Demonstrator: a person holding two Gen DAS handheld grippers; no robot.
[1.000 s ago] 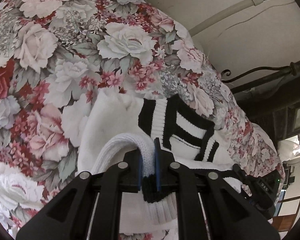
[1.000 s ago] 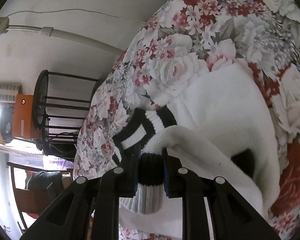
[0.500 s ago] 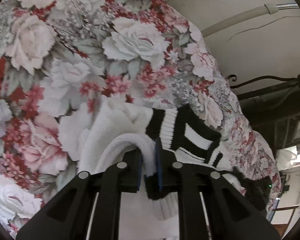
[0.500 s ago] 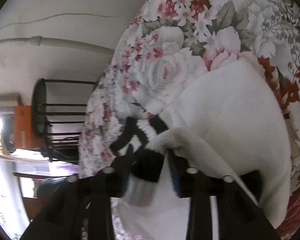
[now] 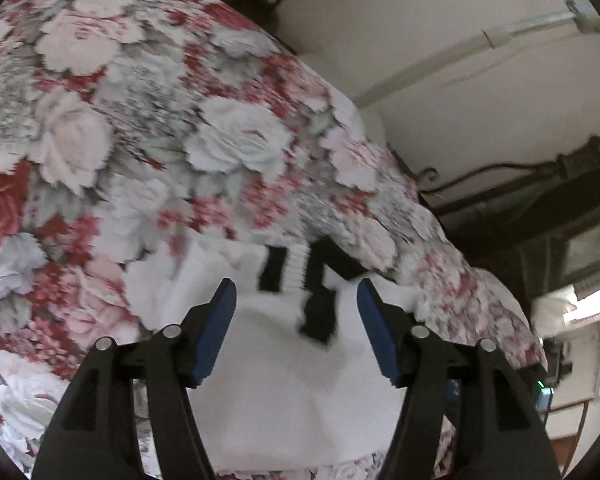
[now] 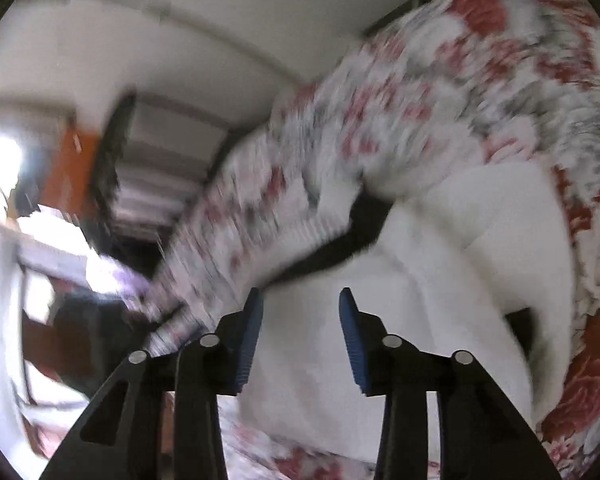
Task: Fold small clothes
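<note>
Both grippers have let go of the black cuffs since a second ago: the left gripper has just spread wide, the right gripper narrowed slightly, both empty. One white knit garment lies folded on the floral bedspread, near both.

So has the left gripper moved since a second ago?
Yes. The left gripper has just opened, releasing the white garment, and backed off from the floral bedspread.
</note>
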